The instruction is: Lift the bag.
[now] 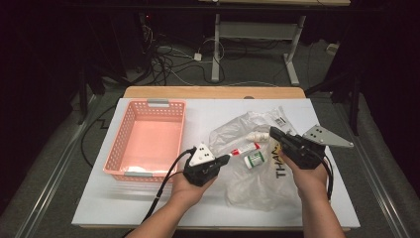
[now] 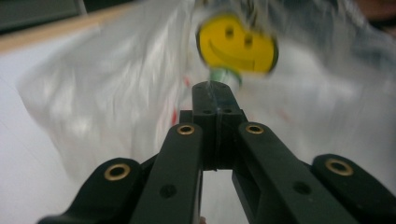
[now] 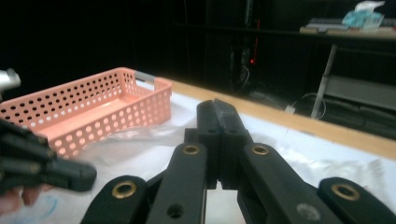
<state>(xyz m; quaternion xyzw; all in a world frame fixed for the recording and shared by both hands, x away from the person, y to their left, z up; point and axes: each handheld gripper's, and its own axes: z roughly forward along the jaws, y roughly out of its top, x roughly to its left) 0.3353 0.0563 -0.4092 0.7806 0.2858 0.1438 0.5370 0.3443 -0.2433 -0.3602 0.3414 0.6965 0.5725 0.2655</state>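
Note:
A clear plastic bag [image 1: 247, 178] lies crumpled on the white table, printed with a yellow smiley [image 2: 236, 44]. Inside it are a small white bottle [image 1: 257, 136], a red and white tube [image 1: 245, 149] and a green and white bottle [image 1: 255, 158]. My left gripper [image 1: 227, 158] points right at the bag's left edge. Its jaws [image 2: 212, 91] are shut with thin film pinched at the tip. My right gripper [image 1: 272, 133] points left over the bag's top. In its own view the right gripper [image 3: 217, 106] is shut, with a grey sheen of film across its tip.
A pink perforated basket [image 1: 148, 105] stands at the left of the white table top [image 1: 124, 203]; its rim [image 3: 140, 79] lies beyond the right gripper. Something white lies in its near corner [image 1: 138, 169]. Cables and desk legs stand behind the table.

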